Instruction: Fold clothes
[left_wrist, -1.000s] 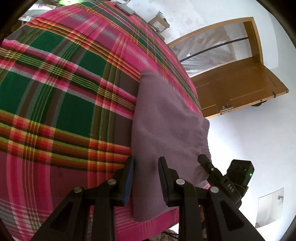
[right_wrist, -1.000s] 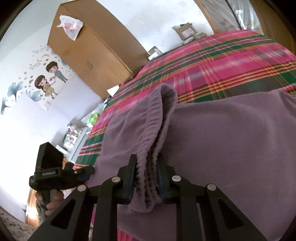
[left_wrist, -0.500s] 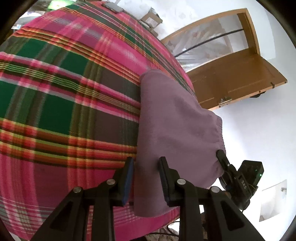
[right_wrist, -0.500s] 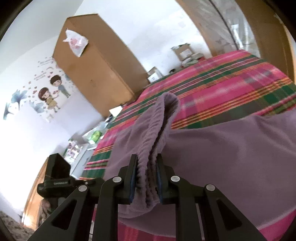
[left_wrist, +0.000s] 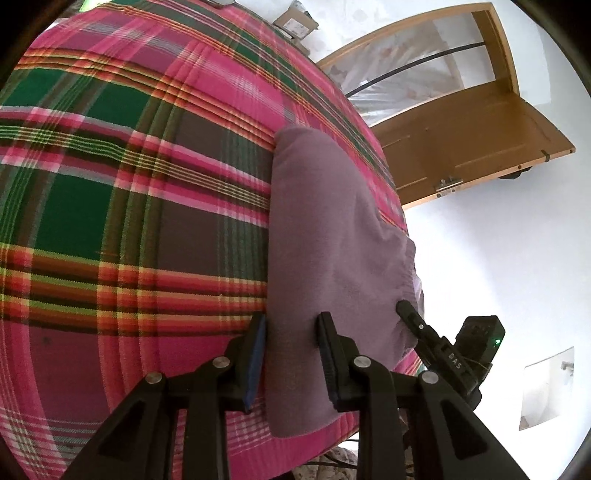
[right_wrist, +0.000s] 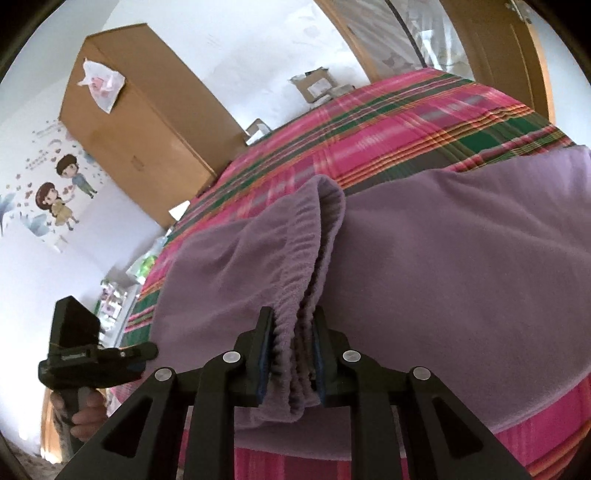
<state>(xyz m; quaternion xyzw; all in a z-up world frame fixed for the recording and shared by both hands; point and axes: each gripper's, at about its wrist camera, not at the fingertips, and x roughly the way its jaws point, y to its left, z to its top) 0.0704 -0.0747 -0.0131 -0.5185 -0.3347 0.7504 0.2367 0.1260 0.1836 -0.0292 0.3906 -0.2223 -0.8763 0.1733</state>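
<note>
Two hand-held grippers hold the soft, limp purple garment (left_wrist: 325, 236) on the bed (left_wrist: 110, 184): right hand-held gripper (right_wrist: 293, 339) clamped on the bunched elastic waistband (right_wrist: 306, 258), the surest hold; left hand-held gripper (left_wrist: 291, 332) parted astride its edge.

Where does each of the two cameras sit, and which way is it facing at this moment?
Left wrist: on the left gripper, looking along its open fingers across the plaid bedspread toward a wooden door; the right gripper shows beyond.
Right wrist: on the right gripper, shut on the purple garment at its elastic waistband, facing a wardrobe; the left gripper and a hand show at lower left.
Shared: garment, bedspread, both grippers.
</note>
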